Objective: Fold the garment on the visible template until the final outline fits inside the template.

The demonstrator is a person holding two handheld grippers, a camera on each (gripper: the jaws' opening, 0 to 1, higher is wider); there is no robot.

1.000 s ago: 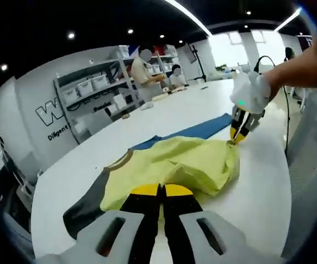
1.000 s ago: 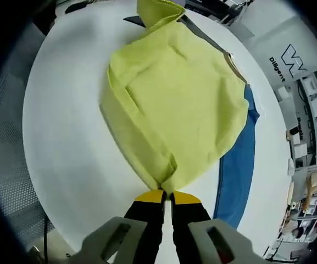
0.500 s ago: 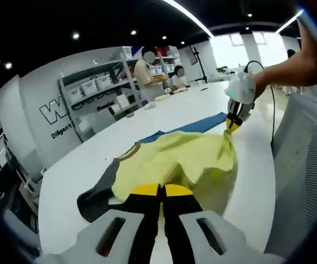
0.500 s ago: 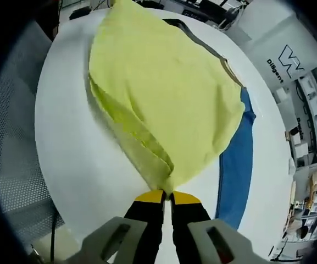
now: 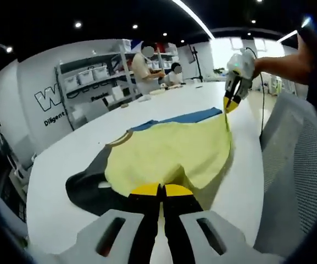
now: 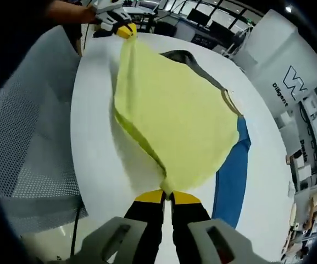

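Stretching between the two grippers, the yellow shirt (image 5: 172, 151) hangs lifted above the white table (image 5: 65, 165), its hem edge raised and its far part with the grey sleeve (image 5: 89, 184) and collar lying on the tabletop. In the left gripper view, the left gripper (image 5: 161, 191) has its yellow-tipped jaws clenched on one corner of the shirt, the cloth bunching just over the tips. Across the shirt from it, the right gripper (image 5: 231, 104) pinches the opposite corner, held up by a person's hand. Beyond the shirt, a blue template (image 5: 188, 117) lies flat on the table, partly covered by the yellow cloth.

In the right gripper view, the right gripper (image 6: 166, 197) is closed on the shirt (image 6: 174, 115) corner, and the left gripper (image 6: 126, 30) grips the far corner. The template (image 6: 232, 176) shows as a blue strip along the shirt's edge, on the side away from a grey mesh chair (image 6: 34, 148) that stands against the table (image 6: 100, 165) edge.

Behind the table, a grey wall bears a large white logo letter "W" (image 5: 48, 99) with smaller writing under it beginning "Dilgent", the rest unreadable. Beside that lettering stand shelves (image 5: 95, 82) with white bins.
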